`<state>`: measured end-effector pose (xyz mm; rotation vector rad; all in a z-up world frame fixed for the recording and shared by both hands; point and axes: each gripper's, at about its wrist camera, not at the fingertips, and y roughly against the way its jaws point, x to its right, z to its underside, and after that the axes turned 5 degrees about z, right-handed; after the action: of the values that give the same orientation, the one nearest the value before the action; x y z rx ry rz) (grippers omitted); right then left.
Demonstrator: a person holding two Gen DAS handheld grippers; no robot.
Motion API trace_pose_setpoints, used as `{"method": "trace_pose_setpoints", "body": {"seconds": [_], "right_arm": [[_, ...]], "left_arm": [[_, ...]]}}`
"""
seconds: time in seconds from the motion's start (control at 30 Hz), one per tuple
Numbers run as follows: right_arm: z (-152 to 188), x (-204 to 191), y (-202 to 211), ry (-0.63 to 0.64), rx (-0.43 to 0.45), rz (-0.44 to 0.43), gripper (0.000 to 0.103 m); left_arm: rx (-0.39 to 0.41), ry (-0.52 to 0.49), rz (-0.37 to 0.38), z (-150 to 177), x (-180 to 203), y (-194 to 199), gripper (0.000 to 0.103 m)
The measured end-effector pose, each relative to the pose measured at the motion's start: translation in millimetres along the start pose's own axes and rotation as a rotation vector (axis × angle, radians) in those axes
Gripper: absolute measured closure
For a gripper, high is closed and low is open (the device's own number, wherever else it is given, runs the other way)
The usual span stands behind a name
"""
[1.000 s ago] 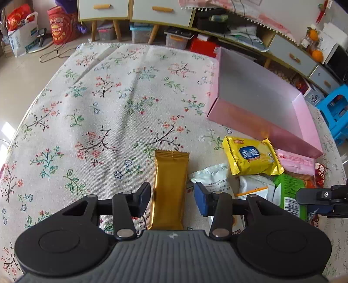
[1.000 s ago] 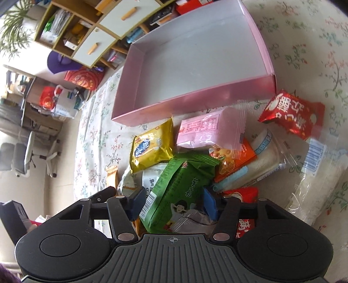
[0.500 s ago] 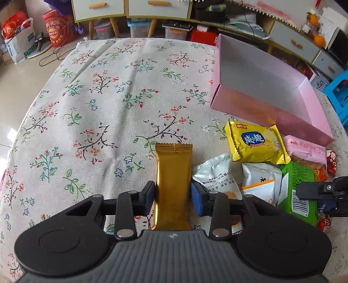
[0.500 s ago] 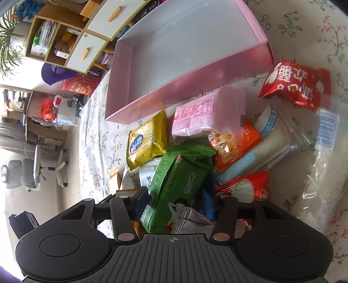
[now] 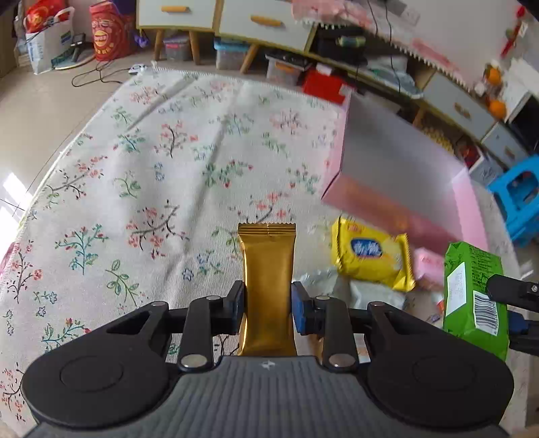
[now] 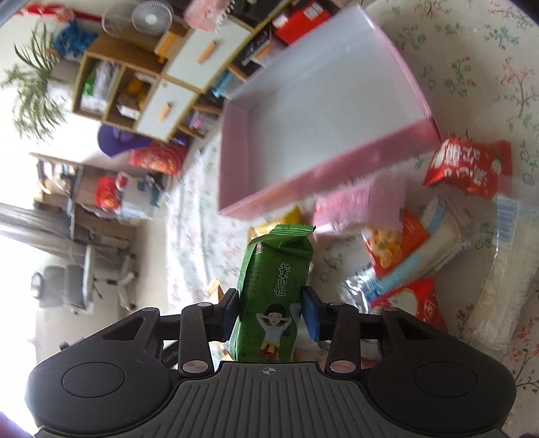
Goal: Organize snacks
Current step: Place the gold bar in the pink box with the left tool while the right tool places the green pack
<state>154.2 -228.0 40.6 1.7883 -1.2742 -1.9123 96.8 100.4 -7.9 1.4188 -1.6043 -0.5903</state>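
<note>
A gold snack bar (image 5: 267, 269) lies lengthwise between the pads of my left gripper (image 5: 267, 301), which is shut on it just over the floral tablecloth (image 5: 134, 168). My right gripper (image 6: 271, 310) has a green snack packet (image 6: 276, 276) between its pads. Its jaws are closing and both pads press the packet's sides. The green packet (image 5: 471, 279) hangs raised above the snack pile at the right in the left wrist view. The empty pink box (image 6: 320, 175) stands beyond the pile, its near wall (image 5: 370, 209) facing me.
Loose snacks lie in front of the box: a yellow packet (image 5: 370, 256), a pink one (image 6: 357, 202), a red one (image 6: 468, 168), an orange one (image 6: 394, 242) and clear bags (image 6: 502, 286). Cabinets (image 5: 262, 20) and a blue stool (image 5: 518, 198) stand past the table's edge.
My left jaws closed onto the gold bar. My right jaws narrowed around the green packet and lifted it off the pile, turning it upright between the pads.
</note>
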Motion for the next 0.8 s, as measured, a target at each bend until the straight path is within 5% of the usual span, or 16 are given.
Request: {"method": "trace_pose_setpoints", "body": {"seconds": [0.4,0.63,0.8], "right_arm": [[-60,-3,12,-0.069,0.229,-0.004,0.064],[-84,15,-1,-0.048,0.320,0.046,0.064],[-92,26,-8,-0.040,0.340,0.077,0.064]], "left_arm": [[0.092,-0.055,0.127,-68,56,-20,0.077],[0.099,-0.174,0.196,-91,96,-66,0.077],[0.074,-0.302,0.179,-94,109,-94,0.077]]}}
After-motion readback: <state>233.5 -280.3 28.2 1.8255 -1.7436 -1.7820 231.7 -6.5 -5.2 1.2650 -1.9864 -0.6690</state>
